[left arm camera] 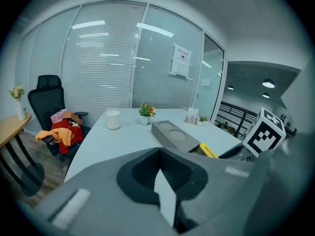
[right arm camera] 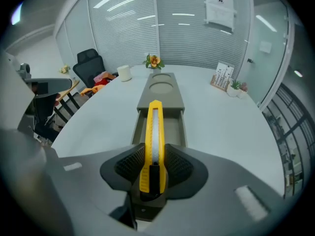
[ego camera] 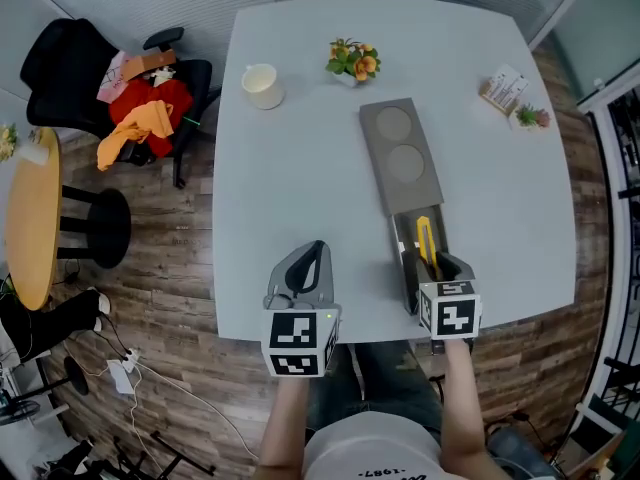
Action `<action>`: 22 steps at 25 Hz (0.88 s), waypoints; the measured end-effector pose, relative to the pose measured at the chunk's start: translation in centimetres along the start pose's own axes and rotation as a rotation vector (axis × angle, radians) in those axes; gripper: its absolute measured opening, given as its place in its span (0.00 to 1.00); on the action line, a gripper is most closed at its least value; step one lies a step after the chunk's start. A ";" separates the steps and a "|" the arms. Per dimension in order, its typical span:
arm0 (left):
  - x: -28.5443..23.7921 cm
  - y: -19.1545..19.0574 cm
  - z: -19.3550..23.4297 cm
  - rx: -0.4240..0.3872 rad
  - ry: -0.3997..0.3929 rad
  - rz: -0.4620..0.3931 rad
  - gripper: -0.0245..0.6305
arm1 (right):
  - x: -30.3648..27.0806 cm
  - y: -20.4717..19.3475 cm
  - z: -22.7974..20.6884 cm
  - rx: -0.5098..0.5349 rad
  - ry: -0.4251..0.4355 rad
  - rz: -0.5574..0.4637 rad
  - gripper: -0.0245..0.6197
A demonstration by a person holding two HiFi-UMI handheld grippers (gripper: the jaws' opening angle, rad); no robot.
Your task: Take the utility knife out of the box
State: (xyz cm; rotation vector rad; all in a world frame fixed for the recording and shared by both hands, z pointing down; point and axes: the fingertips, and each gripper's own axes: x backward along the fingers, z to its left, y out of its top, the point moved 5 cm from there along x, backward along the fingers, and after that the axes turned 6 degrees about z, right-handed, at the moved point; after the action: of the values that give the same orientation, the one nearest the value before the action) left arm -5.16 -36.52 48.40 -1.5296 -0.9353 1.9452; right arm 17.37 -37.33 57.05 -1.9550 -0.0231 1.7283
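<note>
A yellow utility knife (right arm camera: pixel 153 141) sticks forward from my right gripper (right arm camera: pixel 152 168), whose jaws are shut on its black rear end. In the head view the knife (ego camera: pixel 427 245) hangs over the open drawer of the long grey box (ego camera: pixel 404 173), and my right gripper (ego camera: pixel 436 263) is at the drawer's near end. The box (right arm camera: pixel 160 98) lies straight ahead of the right gripper, its drawer pulled toward me. My left gripper (ego camera: pixel 312 268) rests near the table's front edge, left of the box, jaws shut with nothing between them. From the left gripper (left arm camera: pixel 160 173) the box (left arm camera: pixel 173 135) and knife (left arm camera: pixel 208 151) show to the right.
On the pale round table (ego camera: pixel 300 168) stand a white cup (ego camera: pixel 263 85), a small flower pot (ego camera: pixel 352 61) and a card stand (ego camera: pixel 505 89) with a tiny plant at the far right. An office chair (ego camera: pixel 110 93) with clothes stands left of the table.
</note>
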 end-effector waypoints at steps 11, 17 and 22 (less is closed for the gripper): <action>2.3 4.6 -0.1 -0.027 -0.008 -0.123 0.04 | 6.0 3.6 -0.4 -0.002 -0.047 -0.225 0.28; 4.3 7.0 -0.3 -0.035 -0.009 -0.197 0.04 | 9.4 5.0 -0.5 0.000 -0.074 -0.323 0.28; 5.6 8.6 -0.6 -0.048 -0.010 -0.251 0.04 | 12.0 5.9 -1.0 -0.013 -0.106 -0.403 0.28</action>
State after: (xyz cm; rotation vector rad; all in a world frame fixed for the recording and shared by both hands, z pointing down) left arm -5.71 -37.80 38.20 -1.3567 -1.1268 1.7651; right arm 18.59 -38.58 43.73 -1.7201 -0.4362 1.5585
